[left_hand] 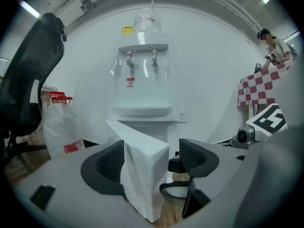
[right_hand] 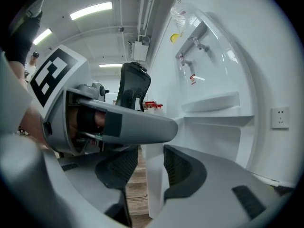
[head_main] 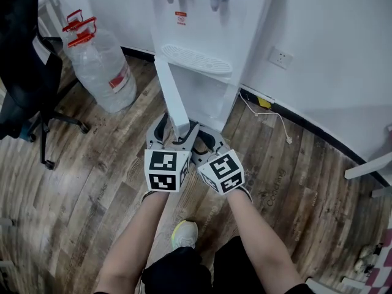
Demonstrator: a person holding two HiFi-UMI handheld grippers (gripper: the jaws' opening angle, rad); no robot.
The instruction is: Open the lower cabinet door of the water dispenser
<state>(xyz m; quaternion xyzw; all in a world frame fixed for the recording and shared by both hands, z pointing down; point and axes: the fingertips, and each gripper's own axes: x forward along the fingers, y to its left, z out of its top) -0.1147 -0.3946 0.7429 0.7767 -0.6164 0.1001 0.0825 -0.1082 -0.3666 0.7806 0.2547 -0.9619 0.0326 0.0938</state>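
Left gripper [head_main: 177, 133] and right gripper [head_main: 208, 142] are held at the swung-open lower cabinet door [head_main: 173, 94] in the head view. In the left gripper view, jaws are seen spread wide about its edge. In the right gripper view, jaws are seen parted, the edge between them unclamped.

The water dispenser [head_main: 208, 17] stood against the far wall, its lower cabinet door [head_main: 173, 97] swung out toward the near side over the floor [head_main: 92, 182]. Left of it a water bottle [head_main: 101, 66] sat on the floor, with an office chair [head_main: 24, 78] farther left, and a wall socket [head_main: 280, 57] was on the wall to its right. The door's near edge lay between the fingers of the left gripper [head_main: 173, 138] and of the right gripper [head_main: 207, 143], just beside it on the right.
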